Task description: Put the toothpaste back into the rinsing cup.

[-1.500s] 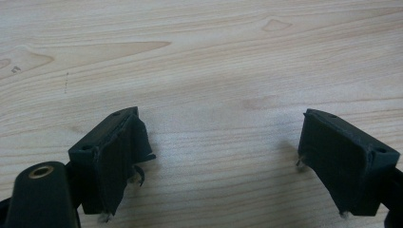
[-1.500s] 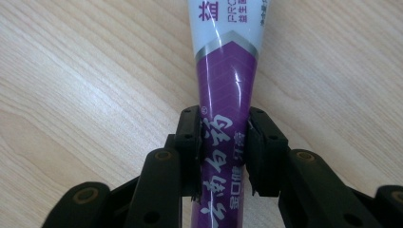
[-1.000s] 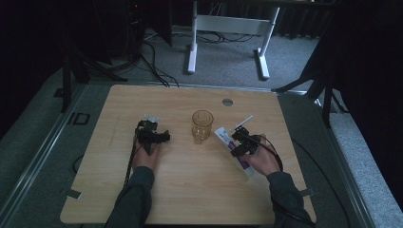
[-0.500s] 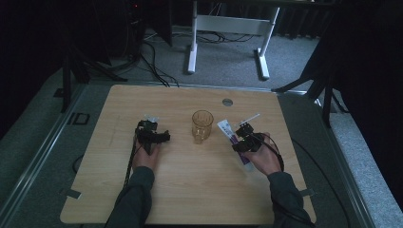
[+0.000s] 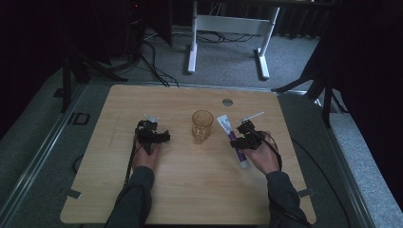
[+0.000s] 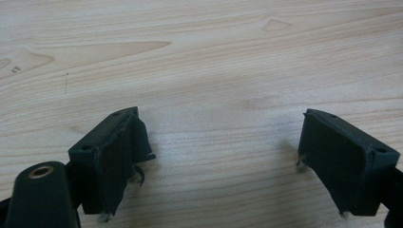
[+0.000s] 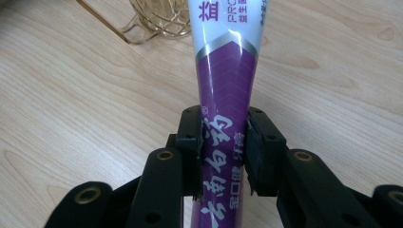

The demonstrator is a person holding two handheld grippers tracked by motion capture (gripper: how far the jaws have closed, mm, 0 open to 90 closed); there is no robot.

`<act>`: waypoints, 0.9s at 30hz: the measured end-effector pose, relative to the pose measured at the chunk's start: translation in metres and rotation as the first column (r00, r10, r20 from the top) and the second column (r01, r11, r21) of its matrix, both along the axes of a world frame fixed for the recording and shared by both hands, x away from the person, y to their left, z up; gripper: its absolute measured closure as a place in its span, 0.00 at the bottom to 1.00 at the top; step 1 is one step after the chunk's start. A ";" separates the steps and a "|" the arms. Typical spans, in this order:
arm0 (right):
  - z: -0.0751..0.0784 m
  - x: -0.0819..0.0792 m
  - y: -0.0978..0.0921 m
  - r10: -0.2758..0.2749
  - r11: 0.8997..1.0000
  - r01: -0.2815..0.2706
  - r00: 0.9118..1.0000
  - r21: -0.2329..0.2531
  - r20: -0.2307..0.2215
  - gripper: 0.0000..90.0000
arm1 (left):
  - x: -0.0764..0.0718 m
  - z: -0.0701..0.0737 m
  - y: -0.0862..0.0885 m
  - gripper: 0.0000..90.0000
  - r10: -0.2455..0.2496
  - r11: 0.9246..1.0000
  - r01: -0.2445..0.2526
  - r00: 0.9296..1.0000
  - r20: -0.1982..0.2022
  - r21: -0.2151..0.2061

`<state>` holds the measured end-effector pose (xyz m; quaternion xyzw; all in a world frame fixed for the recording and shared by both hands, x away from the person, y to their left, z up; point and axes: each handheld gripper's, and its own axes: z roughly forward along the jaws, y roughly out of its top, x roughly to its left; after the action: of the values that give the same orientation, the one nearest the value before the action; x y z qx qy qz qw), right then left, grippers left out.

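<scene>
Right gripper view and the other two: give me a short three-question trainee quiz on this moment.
1. True or false: the right gripper has its jaws closed on the toothpaste tube.
2. What lies between the left gripper's jaws? A) the glass mug B) bare table C) a toothbrush
3. In the high view, which object stands between the two grippers?

Key: 1 true. 2 B, only the wooden table. 3 the glass mug.
</scene>
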<state>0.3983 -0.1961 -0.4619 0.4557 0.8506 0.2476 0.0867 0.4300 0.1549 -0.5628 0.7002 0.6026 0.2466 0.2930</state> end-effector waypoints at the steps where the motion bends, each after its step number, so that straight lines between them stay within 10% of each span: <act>1: 0.001 0.000 0.000 -0.002 1.000 0.002 1.000 0.003 0.002 0.78 | 0.000 0.000 0.000 0.16 0.000 1.000 0.000 1.000 0.000 0.000; 27: 0.014 0.005 0.000 -0.035 0.998 0.032 0.998 0.062 0.049 0.78 | 0.000 0.000 0.000 0.16 0.000 1.000 0.000 1.000 -0.001 0.001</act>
<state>0.4037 -0.1957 -0.4478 0.4661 0.8323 0.2834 0.0981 0.4300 0.1549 -0.5627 0.7005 0.6026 0.2464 0.2926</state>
